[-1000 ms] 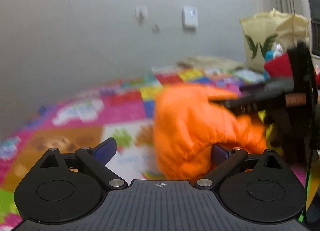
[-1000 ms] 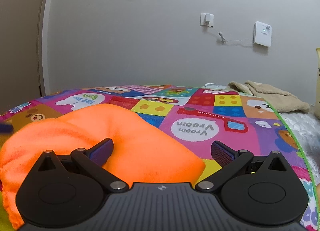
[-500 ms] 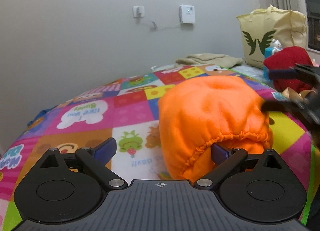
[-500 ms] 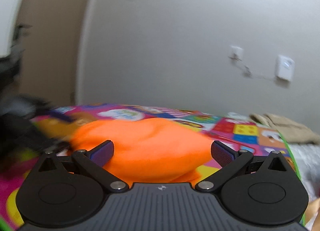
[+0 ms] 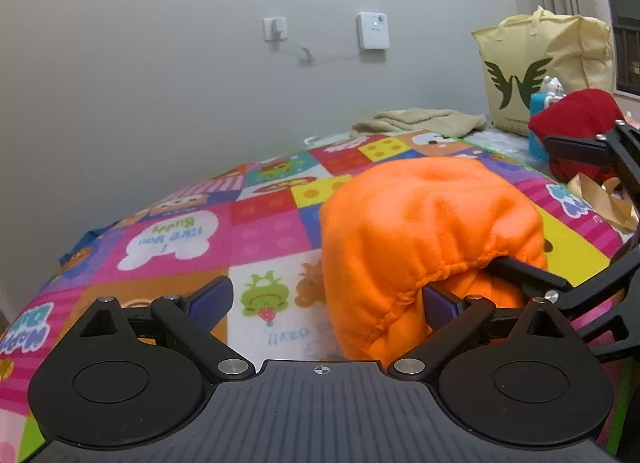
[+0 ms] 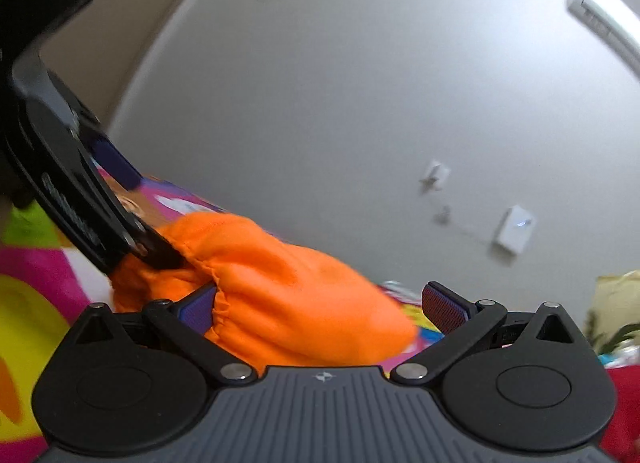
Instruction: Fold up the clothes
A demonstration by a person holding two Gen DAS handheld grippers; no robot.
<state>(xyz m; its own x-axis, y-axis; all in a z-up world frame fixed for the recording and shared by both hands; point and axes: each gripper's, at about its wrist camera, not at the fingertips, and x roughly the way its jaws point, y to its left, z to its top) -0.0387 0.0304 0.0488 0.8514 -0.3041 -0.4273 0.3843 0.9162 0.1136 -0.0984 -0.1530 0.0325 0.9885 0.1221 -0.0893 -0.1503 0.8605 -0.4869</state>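
A bunched orange fleece garment (image 5: 424, 235) with an elastic hem lies on the colourful play mat (image 5: 256, 231). My left gripper (image 5: 324, 299) is open; its right finger tucks under the hem while its left finger stands over the mat. My right gripper (image 6: 320, 303) is open and tilted, its left finger against the gathered hem of the garment (image 6: 288, 291). One finger of the right gripper (image 5: 524, 273) shows in the left wrist view, pushed into the hem from the right. The left gripper's body (image 6: 76, 199) shows in the right wrist view, one finger in the fold.
A beige towel (image 5: 420, 121) lies at the mat's far edge by the grey wall. A yellow bag (image 5: 544, 71), a red cloth (image 5: 576, 119) and gold ribbon (image 5: 600, 199) sit at the right. A socket and a white box hang on the wall.
The right gripper has swung round and tilted, coming in close to the left gripper at the garment's hem. The left gripper has barely moved; both stay open.
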